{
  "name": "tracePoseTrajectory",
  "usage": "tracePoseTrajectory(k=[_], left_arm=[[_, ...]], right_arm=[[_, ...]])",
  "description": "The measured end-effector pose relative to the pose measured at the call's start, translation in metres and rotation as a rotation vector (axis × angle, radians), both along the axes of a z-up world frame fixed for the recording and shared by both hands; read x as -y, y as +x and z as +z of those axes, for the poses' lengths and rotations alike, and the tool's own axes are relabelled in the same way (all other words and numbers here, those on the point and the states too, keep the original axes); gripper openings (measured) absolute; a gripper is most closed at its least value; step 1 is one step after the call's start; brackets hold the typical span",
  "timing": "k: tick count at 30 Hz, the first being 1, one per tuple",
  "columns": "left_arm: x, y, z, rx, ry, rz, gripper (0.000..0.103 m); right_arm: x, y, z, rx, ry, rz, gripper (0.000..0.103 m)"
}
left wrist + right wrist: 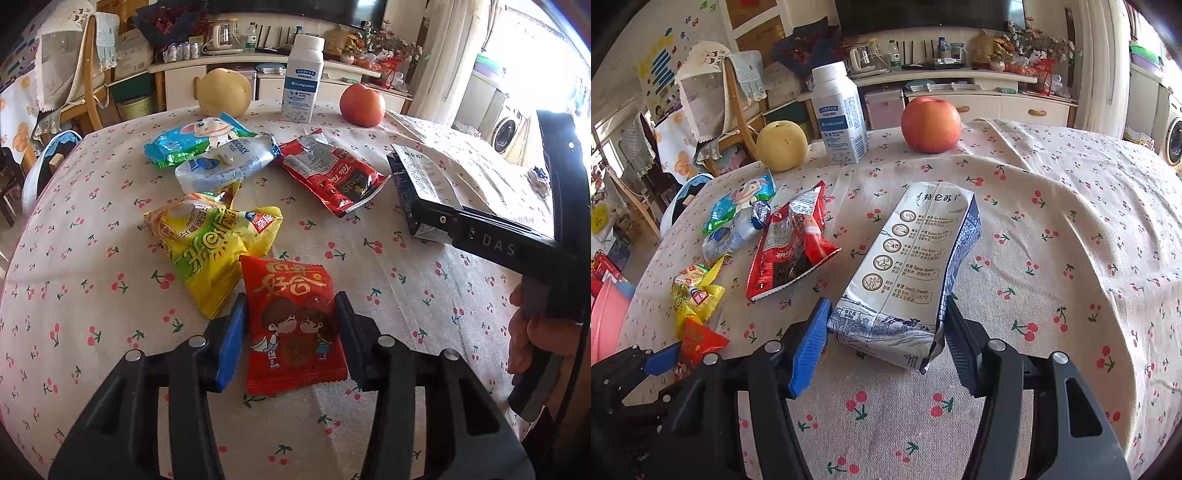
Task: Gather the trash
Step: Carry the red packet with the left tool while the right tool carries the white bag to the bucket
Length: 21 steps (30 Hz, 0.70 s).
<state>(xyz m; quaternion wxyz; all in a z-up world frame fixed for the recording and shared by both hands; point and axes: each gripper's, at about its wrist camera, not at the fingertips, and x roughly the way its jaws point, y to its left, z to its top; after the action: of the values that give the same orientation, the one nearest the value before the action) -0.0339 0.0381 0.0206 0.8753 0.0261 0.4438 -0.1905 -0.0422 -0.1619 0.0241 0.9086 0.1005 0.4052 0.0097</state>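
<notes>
A red snack packet (291, 325) with a cartoon couple lies on the cherry-print tablecloth (406, 295). My left gripper (290, 306) straddles it, both pads touching its long edges; in the right wrist view the red packet (698, 338) looks pinched up. My right gripper (884, 314) is closed on the near end of a flattened white-and-blue milk carton (908, 258), pads against both sides. More wrappers lie beyond: a yellow-green packet (218, 243), a torn red wrapper (332, 177), a white-blue pouch (221, 166) and a green-blue cartoon packet (199, 136).
A pear (223, 92), a white bottle (303, 81) and an apple (362, 105) stand along the table's far edge. A pink bin (605, 317) shows below the left edge of the table. A wooden chair (738, 110) stands behind.
</notes>
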Motion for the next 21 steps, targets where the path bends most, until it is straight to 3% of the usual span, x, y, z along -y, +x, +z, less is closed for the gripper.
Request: tracePoseTrajectory(k=[13,21], left_arm=[[-0.035,-0.005,0.037,0.049,-0.117,0.053,0.048],[-0.079,0.001,0.061,0.11,-0.11,0.175,0.048]], right_arm=[[-0.027,-0.03,0.03,0.086,-0.006,0.085,0.061],[-0.062,-0.043,0.049,0.14,-0.011,0.169,0.061]])
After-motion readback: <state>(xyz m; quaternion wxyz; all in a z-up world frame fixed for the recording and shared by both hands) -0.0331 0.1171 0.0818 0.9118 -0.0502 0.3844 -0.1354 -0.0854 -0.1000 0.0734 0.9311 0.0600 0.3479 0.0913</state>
